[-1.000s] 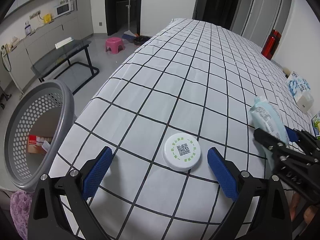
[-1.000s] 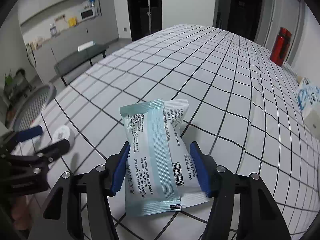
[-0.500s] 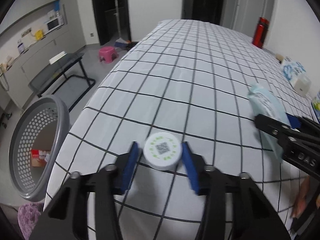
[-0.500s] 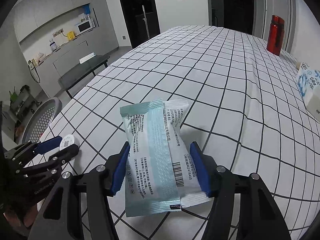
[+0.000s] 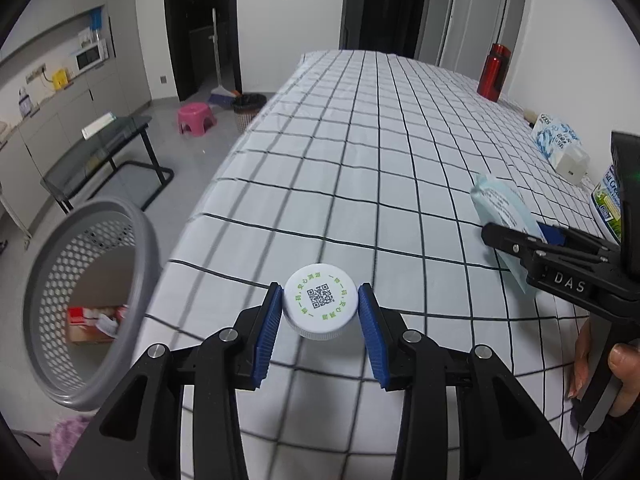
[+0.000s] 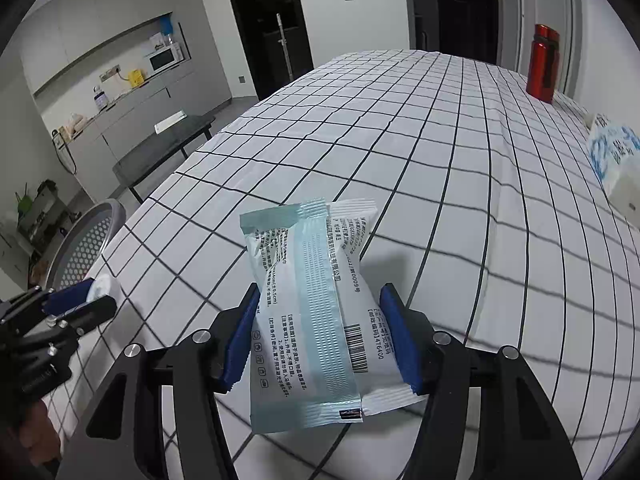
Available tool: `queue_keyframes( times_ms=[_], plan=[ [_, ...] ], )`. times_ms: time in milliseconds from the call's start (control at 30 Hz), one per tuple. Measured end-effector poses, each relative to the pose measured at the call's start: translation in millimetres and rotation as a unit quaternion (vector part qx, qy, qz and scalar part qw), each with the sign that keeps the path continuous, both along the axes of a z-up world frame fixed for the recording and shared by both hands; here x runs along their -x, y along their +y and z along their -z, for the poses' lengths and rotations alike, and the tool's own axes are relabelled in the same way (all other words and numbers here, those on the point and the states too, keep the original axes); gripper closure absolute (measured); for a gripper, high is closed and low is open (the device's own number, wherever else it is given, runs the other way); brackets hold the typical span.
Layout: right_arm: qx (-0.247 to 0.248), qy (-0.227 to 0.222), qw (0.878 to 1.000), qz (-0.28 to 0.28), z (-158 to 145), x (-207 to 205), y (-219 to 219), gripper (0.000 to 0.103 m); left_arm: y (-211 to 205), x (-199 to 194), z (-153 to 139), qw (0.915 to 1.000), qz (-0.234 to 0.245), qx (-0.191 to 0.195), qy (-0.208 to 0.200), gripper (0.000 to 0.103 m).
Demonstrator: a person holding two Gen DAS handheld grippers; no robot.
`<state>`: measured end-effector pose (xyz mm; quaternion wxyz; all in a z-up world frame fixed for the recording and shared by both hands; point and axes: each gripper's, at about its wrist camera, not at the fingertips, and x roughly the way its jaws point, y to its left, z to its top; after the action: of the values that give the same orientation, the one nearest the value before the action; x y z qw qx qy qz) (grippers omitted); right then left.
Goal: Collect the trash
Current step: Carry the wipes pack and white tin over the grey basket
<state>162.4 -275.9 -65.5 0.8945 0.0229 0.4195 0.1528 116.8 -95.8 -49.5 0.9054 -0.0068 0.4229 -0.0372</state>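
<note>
- The left tongs [image 5: 320, 312], wide apart a second before, had clamped the white cap [image 5: 320, 305] and lifted it off the checked bed [image 5: 400, 160].
- The basket [image 5: 86, 308] stood left of them (likely next stop).
- The right tongs [image 6: 320, 340] stayed clamped on the packet [image 6: 316, 320].

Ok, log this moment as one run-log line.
left gripper: shut on white cap | right gripper: shut on wipes packet | grey basket: beside bed, not yet reached

Our left gripper [image 5: 320, 312] and right gripper [image 6: 320, 336] are black, silver-screwed, with blue ribbed fingers [image 5: 269, 330]; one reads "DAS".
</note>
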Motion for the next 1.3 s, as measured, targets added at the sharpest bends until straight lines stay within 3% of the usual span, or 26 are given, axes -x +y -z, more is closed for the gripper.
queue_keyframes(
  times_ms=[233, 667, 1300],
  plan=[
    [-0.017, 0.0, 1.0, 0.021, -9, 30, 14, 0.045, 22, 17, -21, 0.9995, 0.004, -0.017, -0.028, 0.065],
    [-0.007, -0.023, 0.999, 0.027, -33, 93, 95, 0.045, 94, 53, -35, 0.9983, -0.001, 0.014, -0.056, 0.065],
    [-0.045, -0.012, 0.998, -0.038, -35, 92, 230, 0.045, 224, 65, -23, 0.9955, -0.071, 0.012, -0.061, 0.065]
  ],
)
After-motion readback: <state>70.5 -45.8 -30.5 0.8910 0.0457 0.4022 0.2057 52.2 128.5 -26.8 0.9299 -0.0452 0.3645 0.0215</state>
